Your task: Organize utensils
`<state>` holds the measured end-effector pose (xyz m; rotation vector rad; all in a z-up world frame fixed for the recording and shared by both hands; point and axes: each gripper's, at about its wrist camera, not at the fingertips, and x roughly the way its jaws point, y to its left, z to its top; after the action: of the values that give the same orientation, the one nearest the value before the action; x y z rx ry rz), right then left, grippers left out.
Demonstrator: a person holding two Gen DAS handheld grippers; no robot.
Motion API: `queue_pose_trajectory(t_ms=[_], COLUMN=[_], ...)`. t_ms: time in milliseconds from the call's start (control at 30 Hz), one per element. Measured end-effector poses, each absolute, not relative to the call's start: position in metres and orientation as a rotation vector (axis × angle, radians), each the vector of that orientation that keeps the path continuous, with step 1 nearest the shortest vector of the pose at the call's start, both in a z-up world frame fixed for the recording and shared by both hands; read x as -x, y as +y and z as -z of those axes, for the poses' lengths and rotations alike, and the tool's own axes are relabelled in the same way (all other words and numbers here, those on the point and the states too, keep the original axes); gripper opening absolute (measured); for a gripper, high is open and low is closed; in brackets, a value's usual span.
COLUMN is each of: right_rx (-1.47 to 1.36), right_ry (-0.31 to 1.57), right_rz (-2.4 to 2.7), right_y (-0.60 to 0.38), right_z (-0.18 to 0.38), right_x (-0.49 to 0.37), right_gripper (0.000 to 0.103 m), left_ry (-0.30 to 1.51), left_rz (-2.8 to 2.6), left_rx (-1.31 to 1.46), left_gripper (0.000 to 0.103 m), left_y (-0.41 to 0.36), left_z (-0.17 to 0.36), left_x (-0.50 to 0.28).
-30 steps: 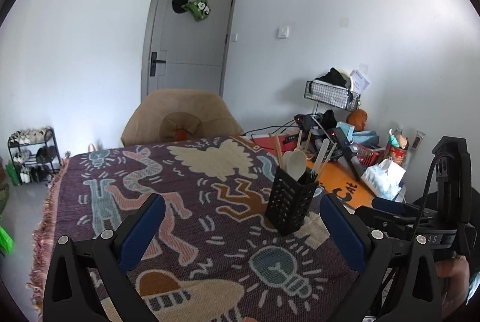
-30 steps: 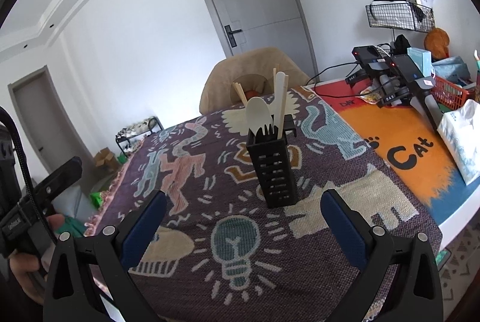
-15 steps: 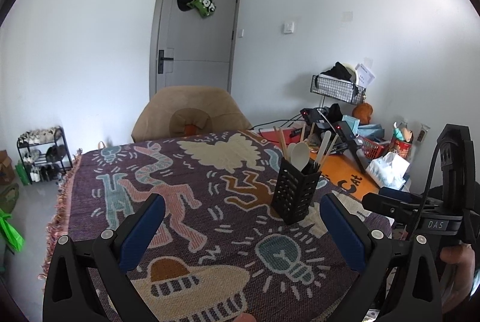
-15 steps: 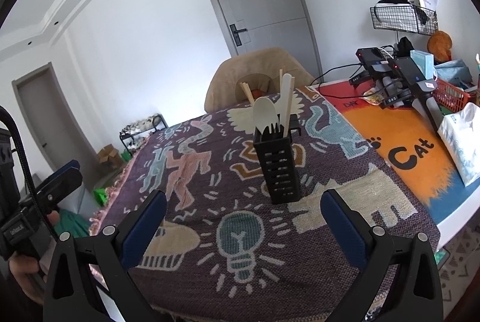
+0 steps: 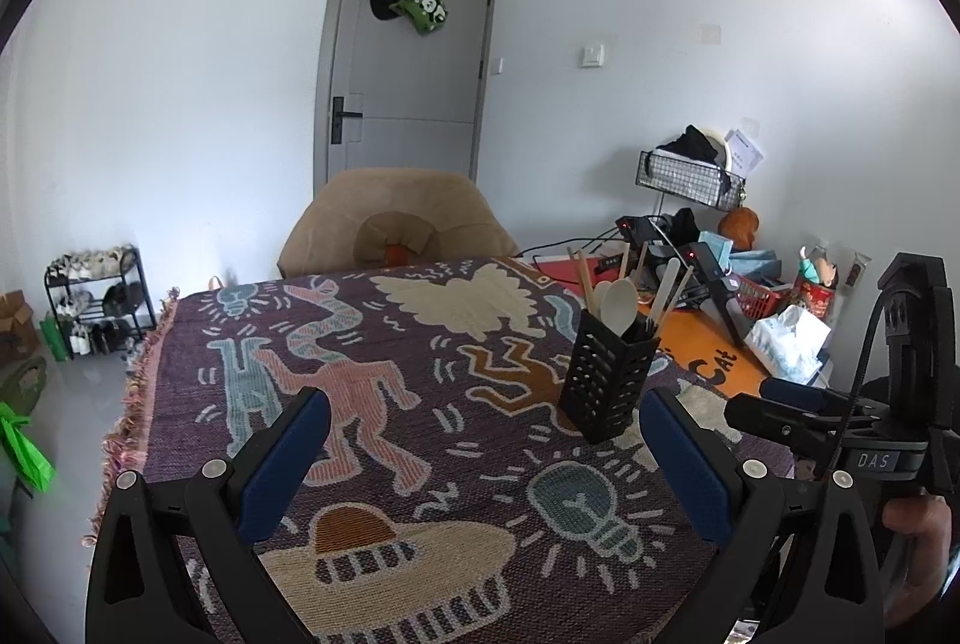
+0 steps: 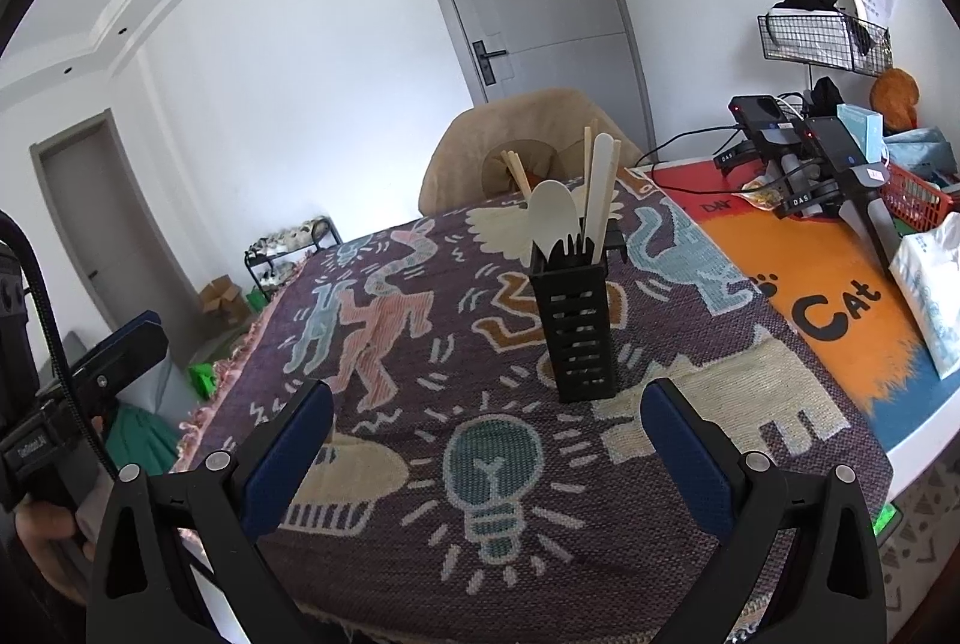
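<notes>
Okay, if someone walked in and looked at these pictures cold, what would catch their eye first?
Probably the purple woven tablecloth with cartoon figures and a light bulb, which covers most of the table. Near its middle stands a black slotted plastic utensil holder, upright, with a pale spoon and wooden chopsticks sticking out of it. To the right, an orange mat lettered "Cat" lies beside the cloth.

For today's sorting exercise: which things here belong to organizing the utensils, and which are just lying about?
Belong:
black slotted plastic utensil holder
cream plastic spoon
pale wooden chopsticks

Lying about:
white tissue pack
red plastic basket
black wire basket
</notes>
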<state>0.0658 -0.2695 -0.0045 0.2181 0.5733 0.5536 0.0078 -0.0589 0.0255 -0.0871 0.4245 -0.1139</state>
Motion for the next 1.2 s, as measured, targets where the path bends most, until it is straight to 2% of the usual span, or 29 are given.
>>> queue_pose_trajectory(t_ms=[1200], right_rx=[-0.206], right_ry=[0.579], right_rz=[-0.546], right_y=[-0.2650], right_z=[0.0079], right_x=[-0.0660], right_gripper=[0.103], left_ry=[0.428], left_rz=[0.087], left_rx=[0.099], left_gripper=[0.103], left_y=[-0.0520], left_z=[-0.0178], left_x=[-0.0081])
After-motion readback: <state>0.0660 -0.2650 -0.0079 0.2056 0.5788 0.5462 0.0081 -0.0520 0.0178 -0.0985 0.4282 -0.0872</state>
